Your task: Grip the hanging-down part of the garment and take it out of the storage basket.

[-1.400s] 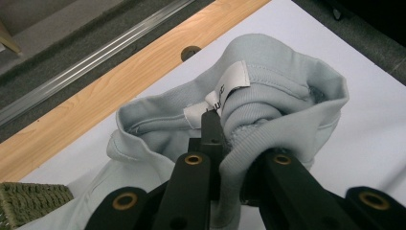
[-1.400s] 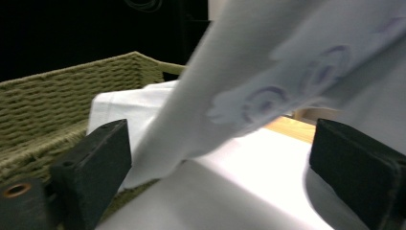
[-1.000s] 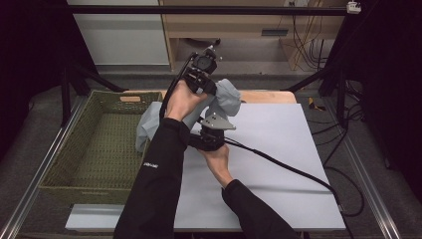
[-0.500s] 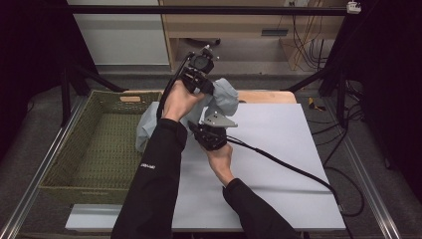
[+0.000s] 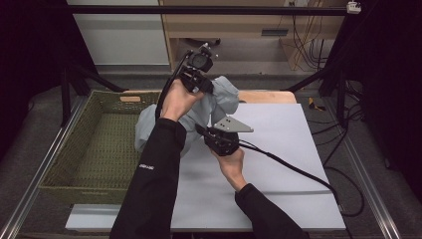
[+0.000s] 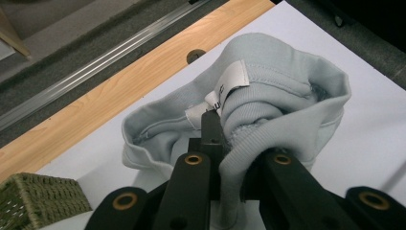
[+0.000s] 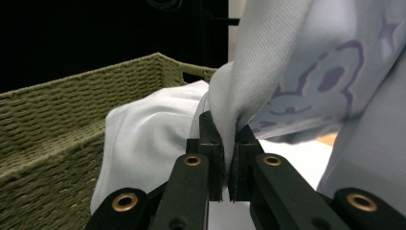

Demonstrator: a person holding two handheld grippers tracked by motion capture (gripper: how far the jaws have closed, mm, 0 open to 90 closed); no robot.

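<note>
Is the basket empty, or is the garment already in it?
Empty as far as the high view shows: the basket interior is bare, the garment held above the table's edge.

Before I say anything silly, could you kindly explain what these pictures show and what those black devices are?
A person at a table holds a hand tool in each hand, each with two black jaws. One picture looks down from above the person's side. There the left gripper is raised at the far edge and the right gripper sits lower. The other two come from cameras riding on the tools, looking along their jaws. Both grippers are shut on a pale blue garment, the left near its white label, the right on a fold beside a purple print. A white sheet covers the table, and a woven green basket stands at its left.
</note>
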